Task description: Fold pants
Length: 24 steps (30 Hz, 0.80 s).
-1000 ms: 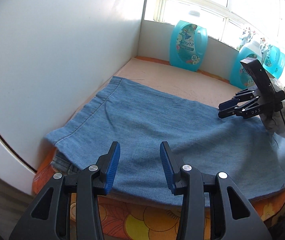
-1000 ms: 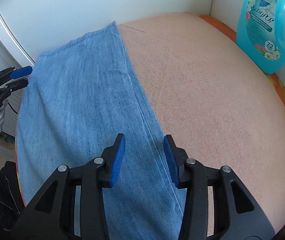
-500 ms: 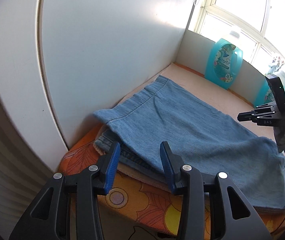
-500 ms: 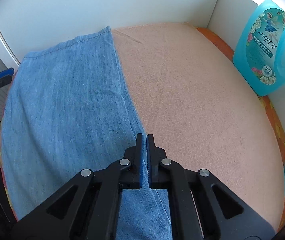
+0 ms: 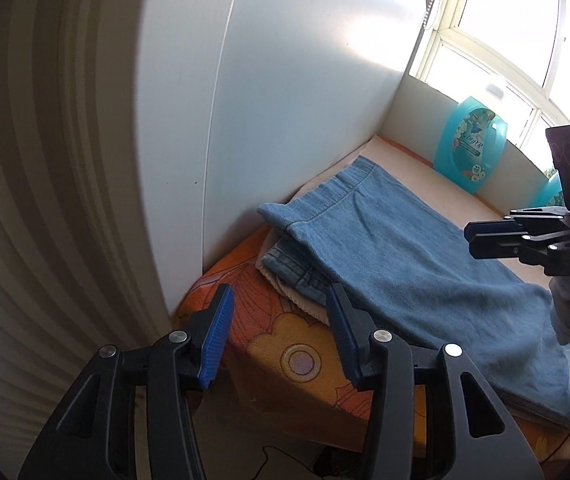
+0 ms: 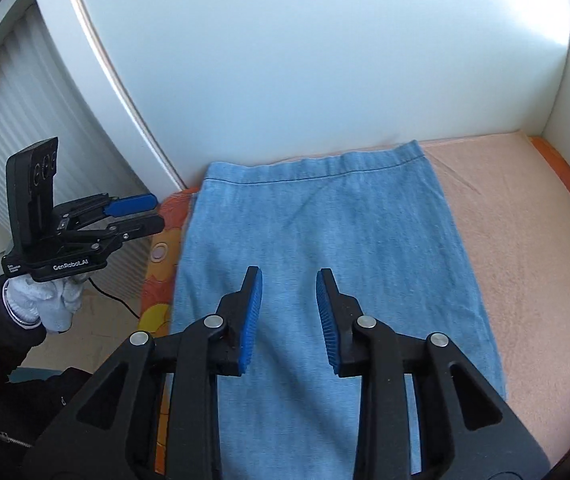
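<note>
Holding both tools off the cloth, I see my right gripper [image 6: 289, 316] with jaws spread above the folded pants [image 6: 325, 248], pinching nothing. My left gripper [image 5: 279, 332] is also spread and empty, out past the mat's edge, pants at one o'clock from it. Its view alone shows stacked denim layers at the hem [image 5: 293, 264], the orange flowered mat [image 5: 301, 360] beneath, and a teal detergent bottle [image 5: 471, 142] at two o'clock by the window. From the right wrist, only a teal sliver shows at three o'clock; the peach towel [image 6: 525, 248] fills the right half. The pants' near end is cut off below.
</note>
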Motion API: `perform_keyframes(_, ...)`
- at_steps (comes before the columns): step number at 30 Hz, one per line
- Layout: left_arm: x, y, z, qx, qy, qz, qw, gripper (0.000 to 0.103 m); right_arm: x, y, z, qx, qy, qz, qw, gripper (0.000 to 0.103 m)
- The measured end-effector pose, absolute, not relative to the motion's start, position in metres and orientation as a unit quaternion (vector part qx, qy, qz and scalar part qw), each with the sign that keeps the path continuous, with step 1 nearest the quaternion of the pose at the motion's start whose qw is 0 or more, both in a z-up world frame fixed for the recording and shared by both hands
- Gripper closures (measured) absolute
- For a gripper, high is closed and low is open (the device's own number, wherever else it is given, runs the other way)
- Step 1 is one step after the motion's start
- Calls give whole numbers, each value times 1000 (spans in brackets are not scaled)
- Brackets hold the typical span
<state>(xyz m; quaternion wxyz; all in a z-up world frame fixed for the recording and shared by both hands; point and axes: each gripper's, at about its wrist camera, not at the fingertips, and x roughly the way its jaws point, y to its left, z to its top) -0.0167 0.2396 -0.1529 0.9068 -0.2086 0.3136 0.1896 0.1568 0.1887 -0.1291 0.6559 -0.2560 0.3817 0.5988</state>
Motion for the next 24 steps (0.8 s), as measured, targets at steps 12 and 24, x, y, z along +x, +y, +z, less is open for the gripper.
perform_keyframes(12,-32,245,-153,-228,302,178,908,57,80,209,-172,-399,349,588,611,86)
perform_keyframes(24,-12,239,-155,-242,297,148,912,57,77,178,-171,-438,347,583,590,100)
